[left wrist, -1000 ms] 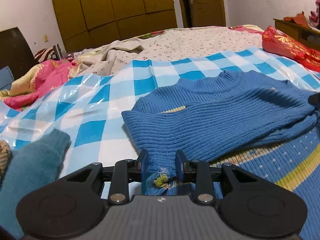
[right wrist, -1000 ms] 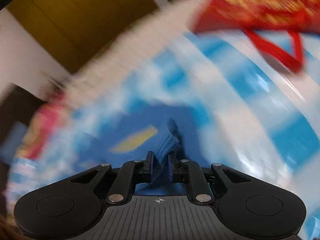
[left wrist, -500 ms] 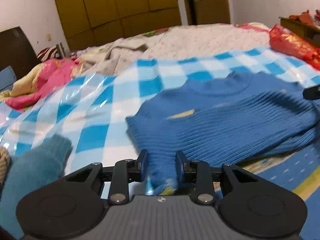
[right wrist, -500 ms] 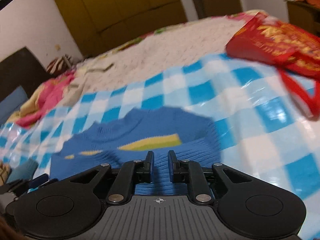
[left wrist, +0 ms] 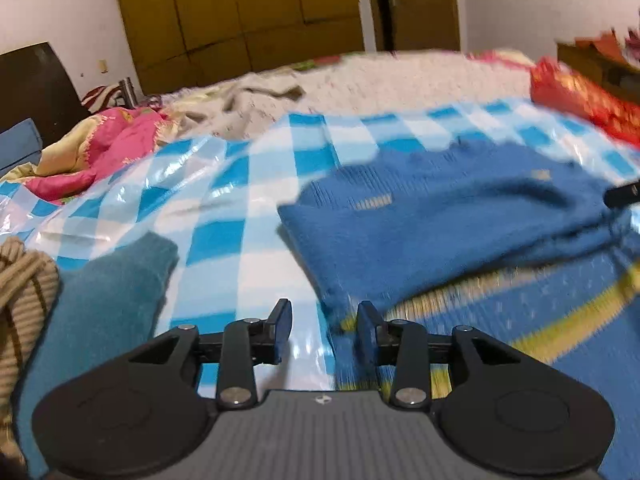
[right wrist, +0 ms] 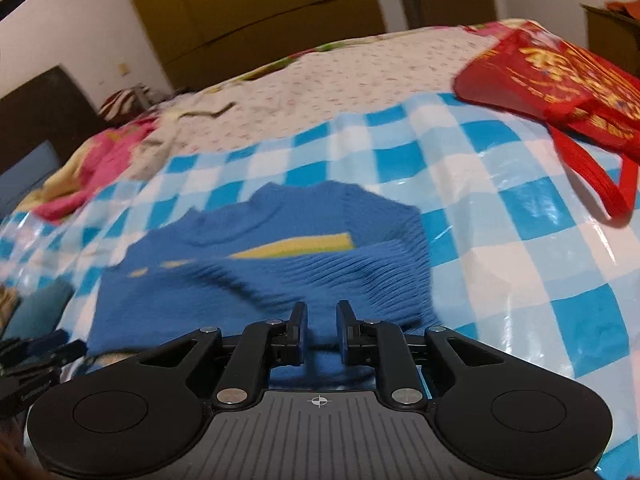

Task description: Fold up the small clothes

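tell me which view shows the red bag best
The right wrist view. There the red bag lies sharp at upper right on the checked sheet, gold print and both handles visible. The left wrist view catches only a blurred sliver of it at the right edge, handles unseen.

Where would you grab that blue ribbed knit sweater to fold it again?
Probably the blue ribbed knit sweater by its near folded edge, one corner per hand-held gripper, coming in low from the near side: that edge lies thick and raised off the checked plastic sheet, easy to pinch.
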Action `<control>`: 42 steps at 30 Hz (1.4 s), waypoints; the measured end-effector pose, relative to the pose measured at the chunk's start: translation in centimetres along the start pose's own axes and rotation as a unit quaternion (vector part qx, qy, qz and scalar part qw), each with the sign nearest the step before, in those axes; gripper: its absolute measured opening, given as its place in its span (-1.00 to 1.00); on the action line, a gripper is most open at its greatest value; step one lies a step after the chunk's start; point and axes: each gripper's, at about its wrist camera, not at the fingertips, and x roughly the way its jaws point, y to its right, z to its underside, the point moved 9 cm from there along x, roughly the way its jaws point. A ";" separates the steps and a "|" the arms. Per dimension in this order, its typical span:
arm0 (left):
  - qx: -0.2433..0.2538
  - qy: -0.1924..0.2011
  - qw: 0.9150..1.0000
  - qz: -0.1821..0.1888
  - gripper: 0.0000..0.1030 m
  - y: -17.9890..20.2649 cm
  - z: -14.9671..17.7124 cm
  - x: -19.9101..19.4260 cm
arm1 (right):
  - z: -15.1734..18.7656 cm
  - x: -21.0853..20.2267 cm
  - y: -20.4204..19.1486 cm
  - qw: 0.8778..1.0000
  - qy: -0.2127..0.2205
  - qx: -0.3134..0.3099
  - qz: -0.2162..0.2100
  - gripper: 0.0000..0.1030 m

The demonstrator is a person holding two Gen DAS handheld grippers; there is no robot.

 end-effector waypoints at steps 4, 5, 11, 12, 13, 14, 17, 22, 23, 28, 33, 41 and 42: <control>-0.010 -0.025 1.000 -0.004 -0.07 0.0 0.9 0.5 | 1.8 2.3 -0.1 0.998 -0.059 0.000 0.021 -0.58; -0.019 -0.025 1.000 0.000 -0.07 -0.2 0.9 0.2 | 2.0 2.3 0.0 0.998 -0.060 0.010 0.019 -0.57; -0.038 -0.035 0.998 0.019 -0.08 -0.9 2.8 -3.0 | 3.1 -1.8 0.6 0.999 -0.050 0.019 -0.005 -0.55; -0.047 -0.041 0.998 0.029 -0.08 -0.9 3.4 -3.7 | 3.6 -2.5 0.9 0.998 -0.053 0.021 -0.004 -0.55; -0.054 -0.047 0.997 0.038 -0.08 -0.8 4.1 -4.4 | 4.3 -3.2 1.2 0.998 -0.057 0.023 -0.002 -0.55; -0.058 -0.053 0.996 0.046 -0.08 -0.7 4.8 -5.1 | 5.1 -4.1 1.7 0.998 -0.062 0.025 -0.001 -0.55; -0.064 -0.070 0.994 0.063 -0.08 -0.1 6.7 -7.1 | 7.2 -6.4 3.1 0.996 -0.083 0.035 0.005 -0.48; -0.065 -0.090 0.991 0.079 -0.07 1.0 8.9 -9.4 | 10.5 -9.5 4.7 0.991 -0.116 0.061 -0.004 -0.38; -0.064 -0.093 0.990 0.081 -0.07 1.1 9.3 -9.7 | 11.2 -9.9 4.8 0.990 -0.127 0.067 -0.009 -0.38; -0.086 -0.118 0.984 0.104 -0.07 1.6 11.0 -11.3 | 13.2 -11.0 5.0 0.987 -0.141 0.077 -0.024 -0.38; -0.092 -0.132 0.981 0.109 -0.07 1.9 12.1 -12.4 | 14.3 -11.9 4.7 0.982 -0.158 0.087 -0.051 -0.38; -0.106 -0.145 0.973 0.143 -0.08 2.7 11.8 -11.7 | 15.4 -12.0 4.6 0.975 -0.176 0.109 -0.081 -0.38; -0.104 -0.148 0.973 0.146 -0.08 2.8 11.9 -11.8 | 15.5 -12.0 4.4 0.974 -0.180 0.110 -0.085 -0.38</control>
